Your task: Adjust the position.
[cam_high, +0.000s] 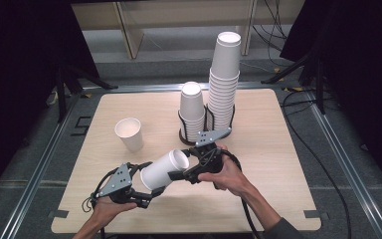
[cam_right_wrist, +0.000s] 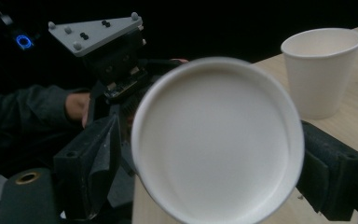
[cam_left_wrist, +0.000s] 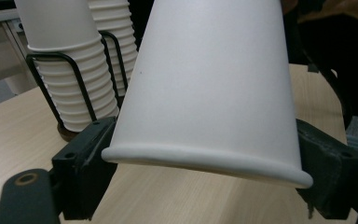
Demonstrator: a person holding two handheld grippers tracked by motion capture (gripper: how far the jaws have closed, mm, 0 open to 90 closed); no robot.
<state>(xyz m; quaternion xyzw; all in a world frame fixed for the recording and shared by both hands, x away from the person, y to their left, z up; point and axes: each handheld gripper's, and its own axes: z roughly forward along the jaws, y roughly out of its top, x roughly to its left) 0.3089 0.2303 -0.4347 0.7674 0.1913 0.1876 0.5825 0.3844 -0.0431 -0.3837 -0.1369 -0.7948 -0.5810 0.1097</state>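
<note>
Cup (cam_high: 163, 170) lies on its side in the air between your two grippers, above the table (cam_high: 278, 149). Your left gripper (cam_high: 151, 191) clamps one end of it, both jaws pressed against its wall. Your right gripper (cam_high: 179, 175) closes on the other end, jaws on either side. Ahead of your right gripper stand two stacks (cam_high: 214, 94) in a wire holder (cam_high: 206, 119). A single cup (cam_high: 129, 133) stands upright, ahead of your left gripper.
</note>
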